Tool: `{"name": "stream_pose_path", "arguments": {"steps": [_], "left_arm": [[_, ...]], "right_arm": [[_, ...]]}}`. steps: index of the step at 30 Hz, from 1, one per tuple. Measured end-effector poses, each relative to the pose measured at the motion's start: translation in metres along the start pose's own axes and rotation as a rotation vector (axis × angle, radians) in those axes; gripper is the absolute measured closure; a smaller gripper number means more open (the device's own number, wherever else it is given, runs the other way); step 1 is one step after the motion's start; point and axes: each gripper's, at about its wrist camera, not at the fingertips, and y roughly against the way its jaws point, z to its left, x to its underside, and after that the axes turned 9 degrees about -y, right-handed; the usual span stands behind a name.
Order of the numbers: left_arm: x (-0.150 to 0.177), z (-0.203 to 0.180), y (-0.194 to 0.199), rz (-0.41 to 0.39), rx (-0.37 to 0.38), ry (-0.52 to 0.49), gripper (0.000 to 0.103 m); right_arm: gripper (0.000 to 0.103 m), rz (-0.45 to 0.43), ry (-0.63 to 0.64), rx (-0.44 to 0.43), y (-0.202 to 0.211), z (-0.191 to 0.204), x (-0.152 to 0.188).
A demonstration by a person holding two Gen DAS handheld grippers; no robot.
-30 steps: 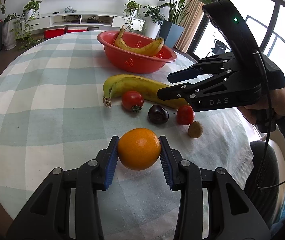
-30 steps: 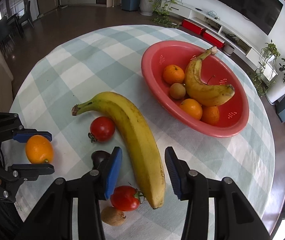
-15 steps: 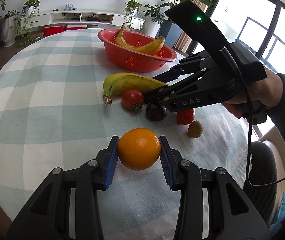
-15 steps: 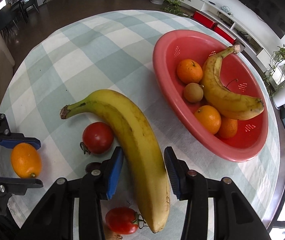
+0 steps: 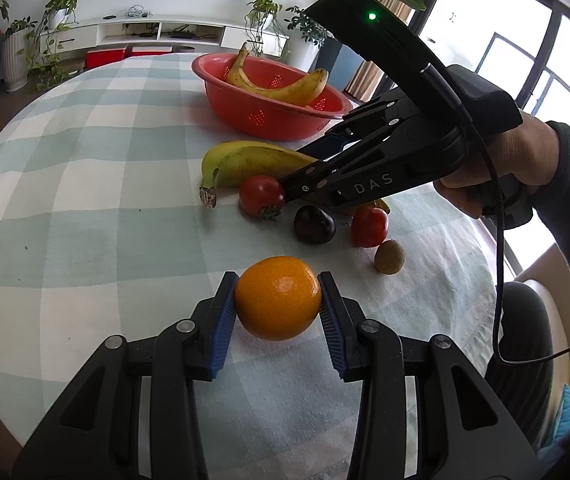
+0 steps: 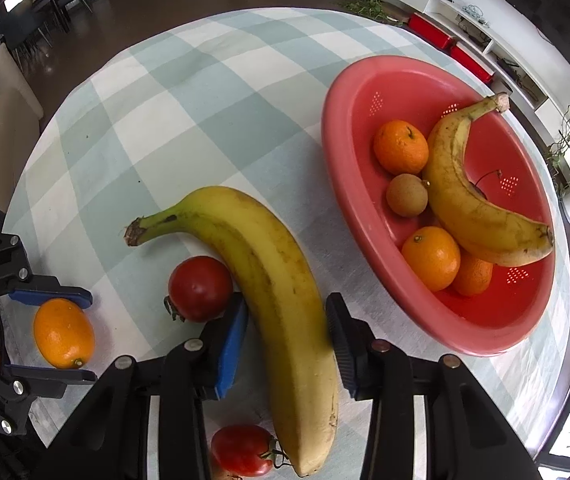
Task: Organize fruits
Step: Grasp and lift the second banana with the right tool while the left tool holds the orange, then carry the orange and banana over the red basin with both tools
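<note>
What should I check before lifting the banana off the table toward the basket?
1. Banana between the right gripper fingers: ok.
2. Right jaws closing; pads firmly on banana: cannot tell.
3. Tomato beside the left finger, clear of the pinch: ok, but touching close.
4. Left gripper clamped on orange: ok.
5. Room in red basket for another banana: ok, left side bare.
6. Second tomato under the banana tip: cannot tell.

A bowl (image 6: pixel 365 216) near the table's (image 6: pixel 157 120) far edge holds fruit; before it lies a banana (image 6: pixel 277 280), with tomatoes (image 6: pixel 200 288) and a kiwi (image 5: pixel 389 257) toward the near edge.
</note>
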Motion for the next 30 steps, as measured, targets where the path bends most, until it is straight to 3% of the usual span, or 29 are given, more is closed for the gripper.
{"name": "stream_pose_path", "arguments": {"steps": [8, 16, 22, 30], "left_arm": [[0.0, 0.002, -0.001, 0.004, 0.004, 0.007, 0.066], [-0.001, 0.002, -0.001, 0.003, 0.002, 0.009, 0.066], [-0.001, 0.003, -0.001, 0.002, 0.002, 0.01, 0.066], [-0.001, 0.002, 0.004, -0.015, 0.002, 0.008, 0.066]], "right_arm": [[0.068, -0.05, -0.018, 0.013, 0.008, 0.003, 0.009], [0.068, -0.113, -0.048, 0.008, 0.02, 0.003, 0.019], [0.068, -0.198, -0.095, -0.004, 0.041, 0.001, 0.024], [0.068, -0.339, -0.209, -0.085, 0.082, -0.006, 0.051]]}}
